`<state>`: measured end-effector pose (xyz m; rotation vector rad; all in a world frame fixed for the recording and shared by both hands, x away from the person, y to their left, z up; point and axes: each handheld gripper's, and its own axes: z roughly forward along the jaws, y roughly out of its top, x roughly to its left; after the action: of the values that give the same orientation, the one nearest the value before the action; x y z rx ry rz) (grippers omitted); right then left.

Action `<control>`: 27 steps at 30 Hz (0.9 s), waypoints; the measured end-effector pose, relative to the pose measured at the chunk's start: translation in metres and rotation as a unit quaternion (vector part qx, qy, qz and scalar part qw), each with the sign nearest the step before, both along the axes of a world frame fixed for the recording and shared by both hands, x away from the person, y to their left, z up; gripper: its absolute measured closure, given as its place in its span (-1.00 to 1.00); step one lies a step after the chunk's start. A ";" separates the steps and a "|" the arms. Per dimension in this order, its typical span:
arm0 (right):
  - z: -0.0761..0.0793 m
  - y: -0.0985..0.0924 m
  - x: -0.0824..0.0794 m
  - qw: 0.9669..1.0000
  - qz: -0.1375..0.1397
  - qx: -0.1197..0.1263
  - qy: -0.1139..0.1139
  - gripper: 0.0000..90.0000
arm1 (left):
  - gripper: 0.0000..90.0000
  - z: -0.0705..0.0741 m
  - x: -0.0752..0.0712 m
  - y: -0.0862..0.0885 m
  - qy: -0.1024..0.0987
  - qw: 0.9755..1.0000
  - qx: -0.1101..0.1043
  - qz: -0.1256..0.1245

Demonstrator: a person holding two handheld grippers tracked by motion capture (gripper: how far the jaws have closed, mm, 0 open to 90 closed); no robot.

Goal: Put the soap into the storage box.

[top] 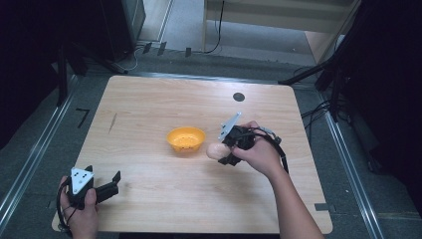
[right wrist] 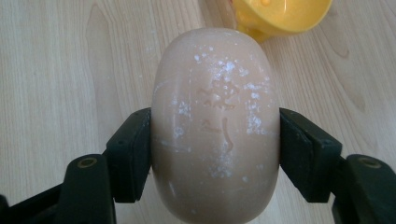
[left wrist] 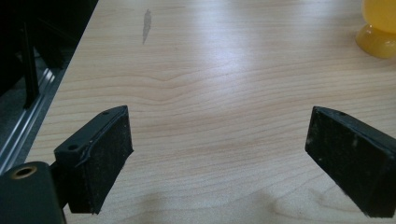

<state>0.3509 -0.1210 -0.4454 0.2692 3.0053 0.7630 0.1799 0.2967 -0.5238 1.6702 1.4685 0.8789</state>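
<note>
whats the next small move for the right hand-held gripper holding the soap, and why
Probably carry the soap bar a little further over the yellow bowl before letting go. The right hand-held gripper is shut on the bar just beside the bowl's rim, not above its hollow, and the bowl looks empty, so it seems the likely target.
</note>
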 end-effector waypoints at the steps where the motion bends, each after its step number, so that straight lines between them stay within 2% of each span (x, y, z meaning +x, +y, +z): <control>1: 0.000 0.002 0.002 1.000 0.001 -0.003 0.005 -0.25 | -0.83 0.000 0.000 -0.001 -0.001 1.000 0.003 0.000; 5: 0.003 0.012 0.009 1.000 0.015 -0.001 0.009 -0.25 | -0.83 0.000 0.000 -0.001 -0.003 1.000 0.001 -0.001; 10: 0.011 0.020 0.014 1.000 0.021 -0.007 0.004 -0.25 | -0.83 0.000 -0.001 -0.001 -0.001 1.000 0.006 -0.002; 14: 0.017 0.026 0.020 1.000 0.022 0.004 -0.001 -0.25 | -0.83 0.000 0.000 -0.002 0.001 1.000 0.010 -0.006; 19: 0.022 0.036 0.028 1.000 0.031 -0.004 -0.004 -0.25 | -0.83 0.000 0.002 -0.003 0.003 1.000 0.014 -0.005; 21: 0.023 0.038 0.030 0.999 0.035 -0.004 -0.005 -0.25 | -0.83 0.000 0.002 -0.002 0.001 1.000 0.009 -0.004; 23: 0.023 0.042 0.034 0.999 0.040 -0.020 -0.008 -0.25 | -0.83 0.000 0.002 -0.002 0.002 1.000 0.009 -0.004; 27: 0.024 0.045 0.042 0.999 0.046 -0.008 -0.009 -0.25 | -0.83 0.000 0.002 -0.002 0.002 1.000 0.005 -0.003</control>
<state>0.3931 -0.0758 -0.4219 0.1237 3.0231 0.7431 0.1821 0.2951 -0.5240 1.6833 1.4623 0.8810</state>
